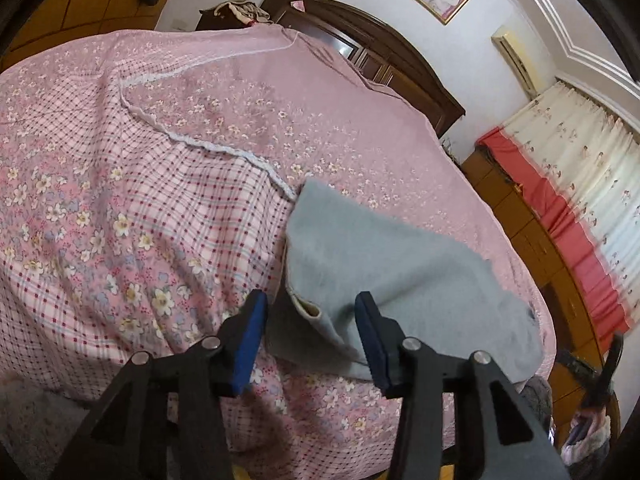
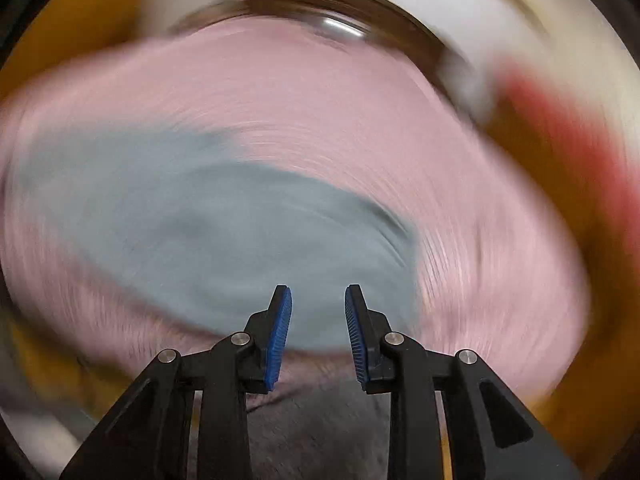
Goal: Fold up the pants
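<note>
Grey-blue pants (image 1: 392,276) lie folded on the pink bed cover near the bed's front right corner. My left gripper (image 1: 311,312) hovers open just in front of their near left corner, where a pale inner hem shows between the blue pads. The right wrist view is heavily motion-blurred. There the pants (image 2: 208,232) appear as a grey-blue patch left of centre on pink. My right gripper (image 2: 318,300) is open above their near edge, with nothing between its fingers.
The pink floral and plaid quilt (image 1: 140,200) covers the bed. A dark wooden headboard (image 1: 384,60) stands at the back. Wooden cabinets (image 1: 516,216) and a red-and-white curtain (image 1: 580,184) line the right side. A dark object (image 1: 600,368), blurred, shows past the bed's right corner.
</note>
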`<action>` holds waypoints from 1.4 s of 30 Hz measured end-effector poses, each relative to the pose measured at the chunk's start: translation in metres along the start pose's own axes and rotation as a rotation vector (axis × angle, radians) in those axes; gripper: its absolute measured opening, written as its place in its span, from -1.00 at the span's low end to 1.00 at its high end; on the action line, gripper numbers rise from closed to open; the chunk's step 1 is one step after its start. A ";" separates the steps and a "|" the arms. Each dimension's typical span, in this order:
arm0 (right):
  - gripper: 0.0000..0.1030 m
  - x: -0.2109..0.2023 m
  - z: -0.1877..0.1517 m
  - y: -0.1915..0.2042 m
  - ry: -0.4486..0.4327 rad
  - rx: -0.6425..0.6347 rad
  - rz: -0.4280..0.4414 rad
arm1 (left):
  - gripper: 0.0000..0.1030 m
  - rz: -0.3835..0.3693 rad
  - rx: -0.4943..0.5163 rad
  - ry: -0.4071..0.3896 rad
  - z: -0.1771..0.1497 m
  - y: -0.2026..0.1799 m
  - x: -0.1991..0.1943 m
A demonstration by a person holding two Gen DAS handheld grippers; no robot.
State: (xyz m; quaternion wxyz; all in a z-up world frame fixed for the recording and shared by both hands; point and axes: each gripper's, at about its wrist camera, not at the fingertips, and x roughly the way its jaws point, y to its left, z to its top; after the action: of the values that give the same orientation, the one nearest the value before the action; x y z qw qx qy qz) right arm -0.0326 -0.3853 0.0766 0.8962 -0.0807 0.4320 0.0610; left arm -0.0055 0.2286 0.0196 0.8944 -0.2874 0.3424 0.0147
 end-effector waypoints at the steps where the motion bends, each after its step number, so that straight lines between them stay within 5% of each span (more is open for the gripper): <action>1: -0.43 0.008 -0.004 -0.042 0.055 0.214 0.101 | -0.33 0.001 -0.001 -0.006 0.000 -0.002 0.000; 3: -0.43 0.027 -0.017 -0.092 0.102 0.430 0.297 | -0.74 0.005 -0.017 -0.002 0.001 -0.003 0.004; 10: -0.43 0.083 -0.028 -0.119 0.177 0.640 0.483 | -0.80 -0.008 -0.062 -0.020 0.014 -0.008 0.013; 12: -0.61 0.091 -0.029 -0.118 0.159 0.676 0.531 | -0.84 0.006 -0.055 -0.018 0.015 -0.005 0.012; 24: -0.80 0.090 0.008 -0.132 -0.010 0.568 0.448 | -0.92 0.048 -0.033 -0.035 0.021 -0.007 0.026; 33: -0.73 0.128 -0.010 -0.136 0.065 0.622 0.476 | -0.92 0.089 -0.025 -0.034 0.024 -0.010 0.037; 39: -0.72 0.113 -0.008 -0.126 0.066 0.521 0.419 | -0.92 0.097 -0.014 -0.088 0.034 -0.018 0.037; 42: -0.59 0.114 -0.004 -0.119 0.091 0.499 0.411 | -0.92 0.121 -0.013 -0.050 0.035 -0.016 0.048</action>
State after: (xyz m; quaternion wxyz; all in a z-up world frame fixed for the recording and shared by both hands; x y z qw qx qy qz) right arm 0.0564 -0.4978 -0.0048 0.8370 0.2277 0.4805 0.1290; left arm 0.0557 0.2250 0.0189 0.8983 -0.2716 0.3364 0.0784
